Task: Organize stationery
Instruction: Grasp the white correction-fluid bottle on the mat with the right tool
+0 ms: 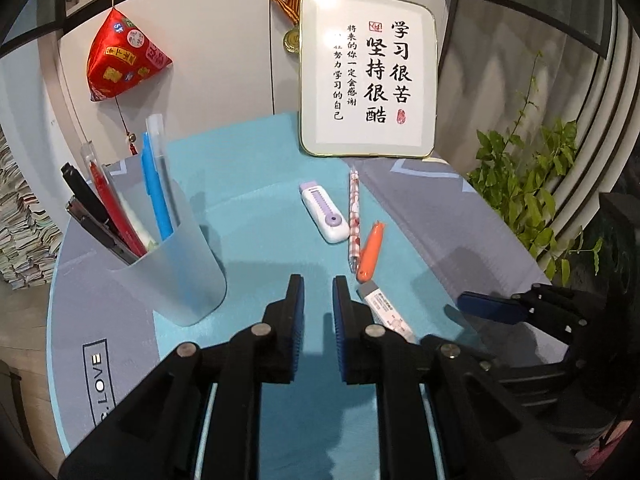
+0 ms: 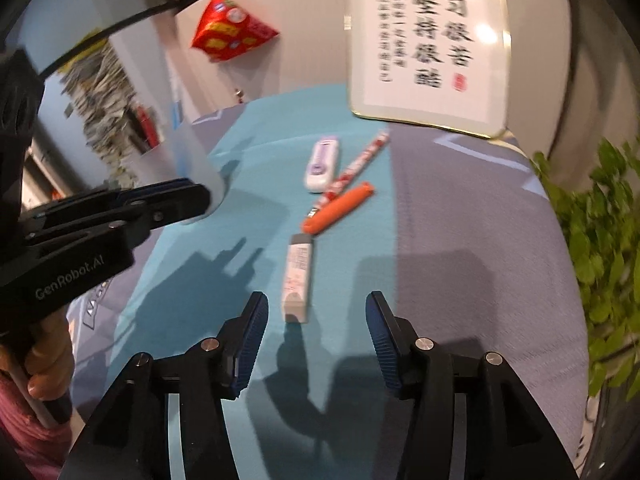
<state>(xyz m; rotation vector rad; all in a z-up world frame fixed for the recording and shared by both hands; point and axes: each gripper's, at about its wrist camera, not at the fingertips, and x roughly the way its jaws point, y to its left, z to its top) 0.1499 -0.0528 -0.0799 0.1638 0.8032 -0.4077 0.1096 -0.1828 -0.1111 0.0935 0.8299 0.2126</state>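
A translucent pen cup [image 1: 168, 264] with several pens stands at the left of the teal mat [image 1: 260, 232]. On the mat lie a white-and-purple correction tape [image 1: 325, 213], a red-patterned pen [image 1: 353, 220], an orange carrot-shaped pen [image 1: 371, 253] and a white eraser in a paper sleeve [image 1: 386, 312]. My left gripper [image 1: 318, 292] is empty, its jaws a narrow gap apart, just left of the eraser. My right gripper [image 2: 316, 320] is open and empty, with the eraser [image 2: 298, 276] just ahead between its fingers; it also shows in the left wrist view [image 1: 492, 306].
A framed calligraphy plaque [image 1: 368, 76] leans on the wall behind the mat. A red hanging pouch [image 1: 122, 56] and a medal [image 1: 291, 40] hang on the wall. A green plant [image 1: 520, 184] stands at the right table edge. Stacked papers [image 1: 20, 224] are at far left.
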